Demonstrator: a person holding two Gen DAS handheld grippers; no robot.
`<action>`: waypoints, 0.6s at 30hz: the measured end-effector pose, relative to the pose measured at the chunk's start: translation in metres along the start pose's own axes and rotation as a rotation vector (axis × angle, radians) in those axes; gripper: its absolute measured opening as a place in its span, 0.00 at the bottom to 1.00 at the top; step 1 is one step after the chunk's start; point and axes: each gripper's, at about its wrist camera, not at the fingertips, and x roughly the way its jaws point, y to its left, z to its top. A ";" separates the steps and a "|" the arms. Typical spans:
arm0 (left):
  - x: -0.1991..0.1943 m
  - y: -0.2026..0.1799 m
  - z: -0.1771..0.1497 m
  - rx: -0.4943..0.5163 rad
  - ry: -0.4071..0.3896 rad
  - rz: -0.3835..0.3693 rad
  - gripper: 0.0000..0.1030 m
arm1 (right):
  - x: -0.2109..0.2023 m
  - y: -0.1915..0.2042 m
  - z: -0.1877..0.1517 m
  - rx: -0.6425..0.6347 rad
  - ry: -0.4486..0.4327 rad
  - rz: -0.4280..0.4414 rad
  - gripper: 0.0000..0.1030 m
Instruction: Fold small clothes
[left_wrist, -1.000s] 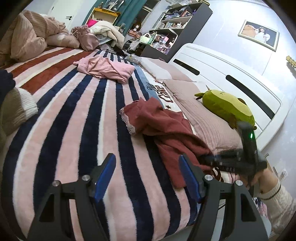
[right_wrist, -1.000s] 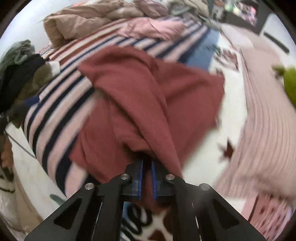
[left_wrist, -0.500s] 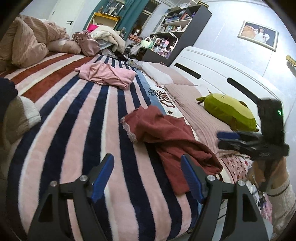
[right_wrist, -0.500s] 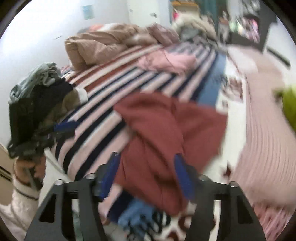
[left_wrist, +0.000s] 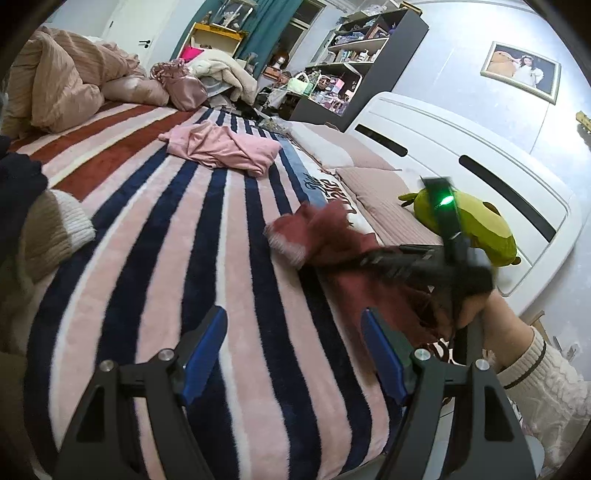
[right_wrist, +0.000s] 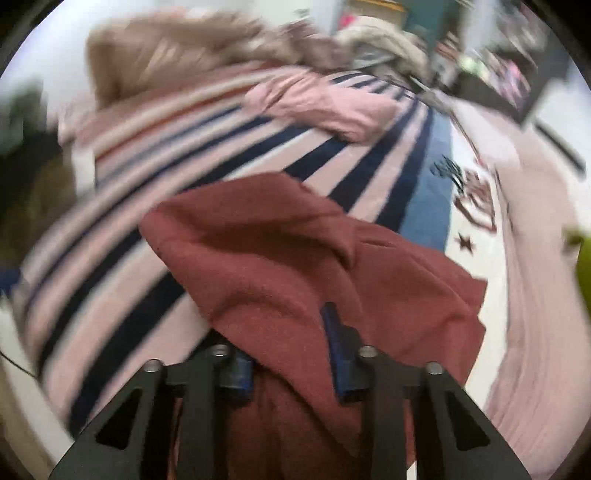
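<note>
A dark red garment (left_wrist: 332, 243) lies crumpled on the striped blanket (left_wrist: 177, 258) near the bed's right side. My left gripper (left_wrist: 295, 339) is open and empty, hovering over the blanket just left of the garment. My right gripper (right_wrist: 284, 343) is partly open with the red garment (right_wrist: 280, 258) bunched between and over its fingers; the left finger is mostly hidden by cloth. In the left wrist view the right gripper (left_wrist: 402, 262) shows blurred over the garment, held by a hand in a white sleeve.
A pink garment (left_wrist: 221, 147) lies further up the blanket. A green plush toy (left_wrist: 476, 225) rests on pink pillows by the white headboard (left_wrist: 461, 147). Crumpled bedding (left_wrist: 62, 85) and a pile of clothes (left_wrist: 40, 221) sit at the left. Shelves (left_wrist: 343, 66) stand behind.
My right gripper let go of the red garment, lifted away open, then came back down onto it with its fingers closer together. The garment has shifted. My left gripper stayed open.
</note>
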 end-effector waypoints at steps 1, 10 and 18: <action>0.003 -0.002 0.001 0.000 0.004 -0.010 0.69 | -0.006 -0.016 -0.001 0.068 -0.023 0.052 0.22; 0.049 -0.035 -0.005 0.038 0.102 -0.155 0.72 | -0.007 -0.075 -0.021 0.318 -0.006 0.382 0.30; 0.066 -0.050 -0.016 0.055 0.164 -0.188 0.72 | 0.005 -0.069 -0.009 0.298 0.000 0.237 0.07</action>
